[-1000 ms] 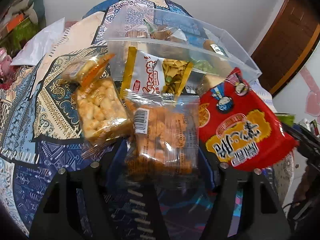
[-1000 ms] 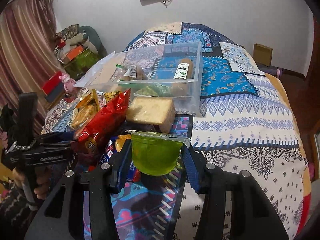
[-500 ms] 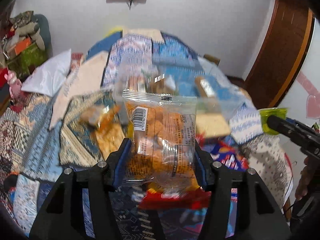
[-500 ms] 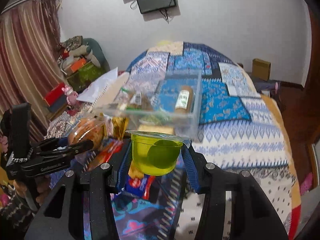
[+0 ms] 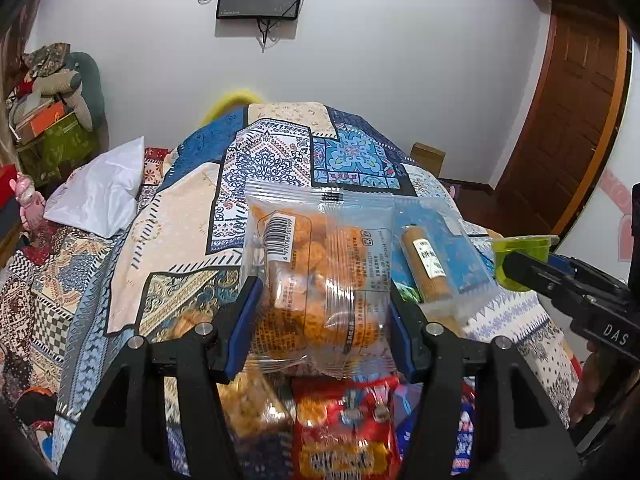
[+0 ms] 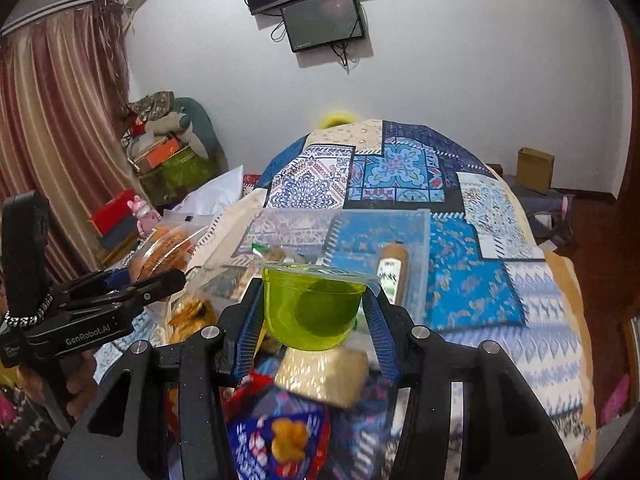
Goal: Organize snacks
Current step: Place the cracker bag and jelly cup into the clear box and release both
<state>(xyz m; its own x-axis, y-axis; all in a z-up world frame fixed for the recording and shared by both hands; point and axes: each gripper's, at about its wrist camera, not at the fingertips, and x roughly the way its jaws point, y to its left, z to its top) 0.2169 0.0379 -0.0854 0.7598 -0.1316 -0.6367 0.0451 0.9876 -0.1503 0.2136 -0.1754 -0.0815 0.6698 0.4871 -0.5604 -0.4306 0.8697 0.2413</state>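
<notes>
A: Lighting? 
B: Even indoor light, soft shadows, mild glare on the white painted wall (image 5: 400,80). 
A: Sharpness? 
B: Fisheye bent edges, dark corners; bottom red foil snack packet (image 5: 344,436) blurred.

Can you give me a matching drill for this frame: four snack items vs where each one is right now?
Things:
1. clear bag of orange snacks
2. green jelly cup
3. brown stick snack
4. red snack bag

Places:
A. lying inside the clear plastic bin
B. on the bed below the left tongs
C. clamped in the left tongs
D. clamped in the right tongs

Pairs: 1-C, 2-D, 3-A, 4-B
</notes>
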